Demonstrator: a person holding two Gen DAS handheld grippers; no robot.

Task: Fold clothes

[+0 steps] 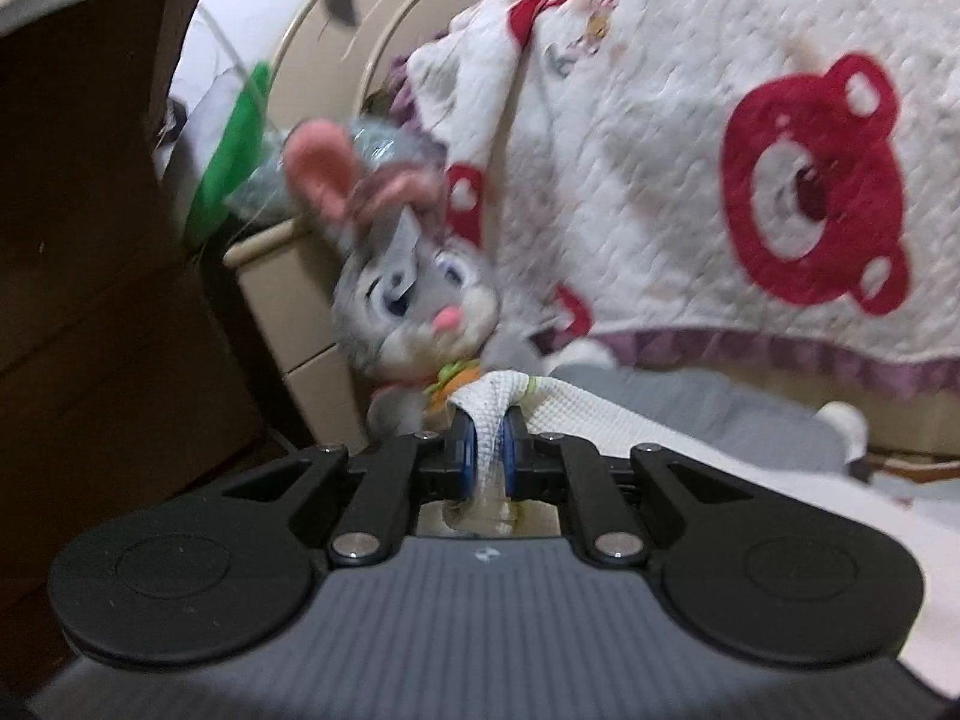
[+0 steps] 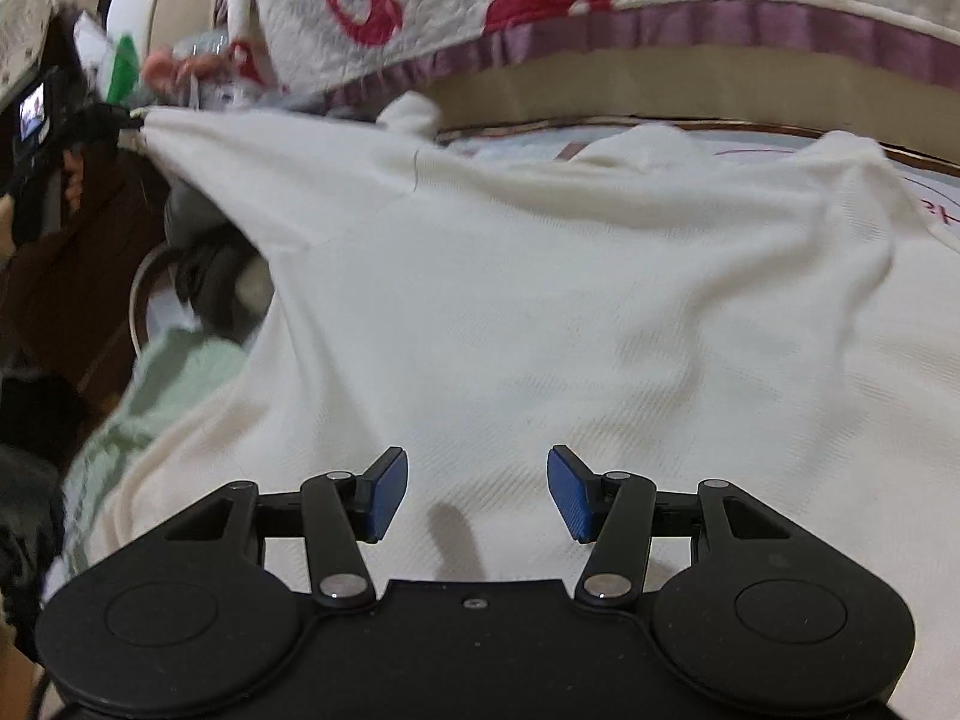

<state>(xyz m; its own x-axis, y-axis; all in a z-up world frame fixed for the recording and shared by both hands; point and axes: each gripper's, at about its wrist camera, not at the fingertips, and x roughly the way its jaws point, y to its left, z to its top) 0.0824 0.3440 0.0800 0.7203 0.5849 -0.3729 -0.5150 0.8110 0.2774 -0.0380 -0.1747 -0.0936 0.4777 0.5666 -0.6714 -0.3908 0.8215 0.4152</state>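
Behind everything, a white quilt (image 1: 690, 138) with red bear prints and a purple border hangs over a beige bed frame (image 2: 630, 84), with a grey plush rabbit (image 1: 414, 294) lying beneath its edge. Spread across the bed, the white garment (image 2: 540, 300) runs lengthwise from the right gripper (image 2: 477, 495) toward the upper left in the right wrist view. Its far corner is pulled taut there, pinched by the left gripper (image 1: 487, 456). The right gripper is spread just above the cloth, holding nothing.
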